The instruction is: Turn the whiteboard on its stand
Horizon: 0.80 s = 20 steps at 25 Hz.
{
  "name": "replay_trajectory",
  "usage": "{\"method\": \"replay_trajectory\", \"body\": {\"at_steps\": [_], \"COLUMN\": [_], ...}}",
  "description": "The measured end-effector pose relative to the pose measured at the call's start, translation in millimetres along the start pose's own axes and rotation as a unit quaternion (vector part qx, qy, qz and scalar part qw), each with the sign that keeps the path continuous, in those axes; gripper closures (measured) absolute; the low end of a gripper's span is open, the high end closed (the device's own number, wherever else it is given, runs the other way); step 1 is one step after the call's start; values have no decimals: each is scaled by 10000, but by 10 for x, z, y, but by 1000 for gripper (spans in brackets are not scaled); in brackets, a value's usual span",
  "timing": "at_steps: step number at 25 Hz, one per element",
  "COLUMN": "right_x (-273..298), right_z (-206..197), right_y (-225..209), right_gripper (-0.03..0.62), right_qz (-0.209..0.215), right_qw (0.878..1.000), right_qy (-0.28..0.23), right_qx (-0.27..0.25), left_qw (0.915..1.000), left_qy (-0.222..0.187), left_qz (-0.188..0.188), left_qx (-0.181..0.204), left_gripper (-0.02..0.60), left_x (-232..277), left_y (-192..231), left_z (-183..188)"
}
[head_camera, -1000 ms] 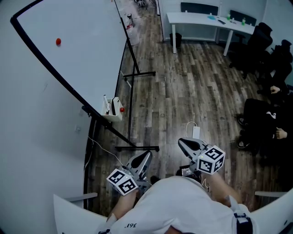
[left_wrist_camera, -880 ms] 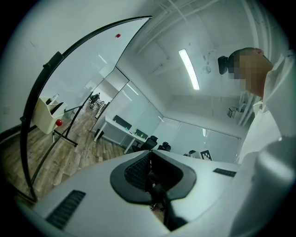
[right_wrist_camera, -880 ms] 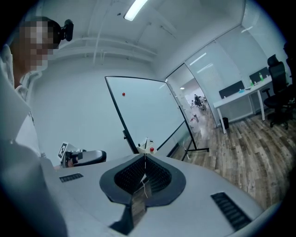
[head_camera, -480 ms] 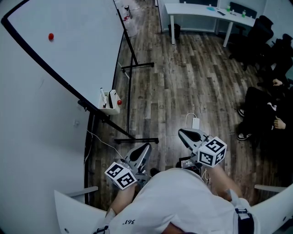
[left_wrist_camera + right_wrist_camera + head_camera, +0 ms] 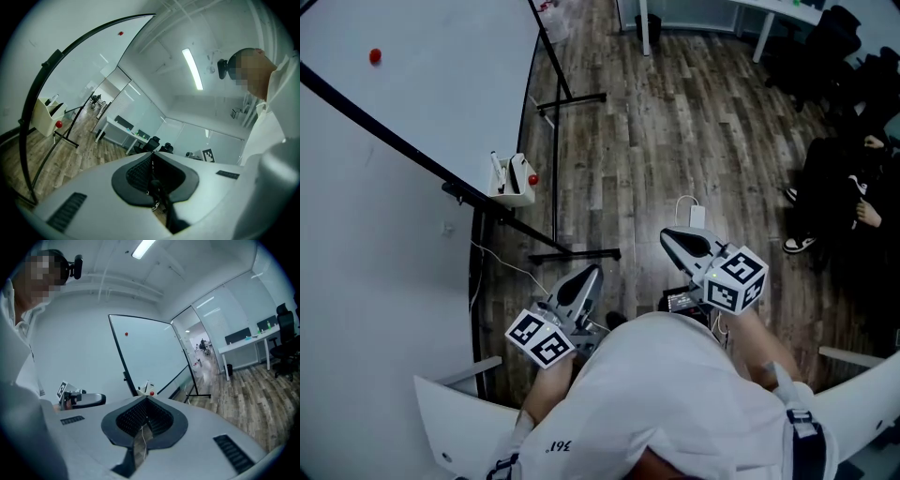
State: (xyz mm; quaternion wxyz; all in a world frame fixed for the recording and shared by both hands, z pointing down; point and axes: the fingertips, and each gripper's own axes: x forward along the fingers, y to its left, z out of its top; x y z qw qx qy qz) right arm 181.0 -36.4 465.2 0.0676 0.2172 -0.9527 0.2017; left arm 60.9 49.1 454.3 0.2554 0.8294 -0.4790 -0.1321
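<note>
The whiteboard [image 5: 412, 84] fills the upper left of the head view, carried on its black stand [image 5: 555, 169]. The stand's foot bars rest on the wood floor [image 5: 675, 122] just past the whiteboard's lower edge. A white desk [image 5: 248, 345] stands well beyond the whiteboard, across the room. A small white tray [image 5: 508, 180] sits at the whiteboard's lower edge, with a red round piece [image 5: 532, 178] at its side. Your left gripper [image 5: 589, 274] is near the whiteboard's stand foot and touches nothing, its jaws closed together and empty. Your right gripper [image 5: 668, 234] is farther from the whiteboard, also clear of it, with its jaws together on nothing. A red magnet [image 5: 374, 56] sticks to the whiteboard's face.
</note>
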Motion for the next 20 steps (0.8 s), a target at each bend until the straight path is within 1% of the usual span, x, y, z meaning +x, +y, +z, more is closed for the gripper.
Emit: {"method": "replay_trajectory", "body": {"at_steps": [3, 9, 14, 20], "right_x": [-4, 16, 65, 182], "right_z": [92, -6, -12, 16], "right_y": [-47, -72, -83, -123], "right_gripper": [568, 568, 568, 568], "right_qz": [-11, -139, -145, -170], "right_qw": [9999, 9999, 9995, 9991], "right_qy": [-89, 33, 121, 71], "right_qx": [-127, -78, -233, -386], "left_qw": [9999, 9999, 9999, 9999], "left_qy": [-42, 109, 124, 113], "left_qz": [-31, -69, -72, -90], "left_qx": [89, -9, -33, 50], "left_gripper": [566, 566, 566, 566], "left_x": [43, 35, 71, 106], "left_y": [-21, 19, 55, 159], "left_z": [25, -62, -55, -6]}}
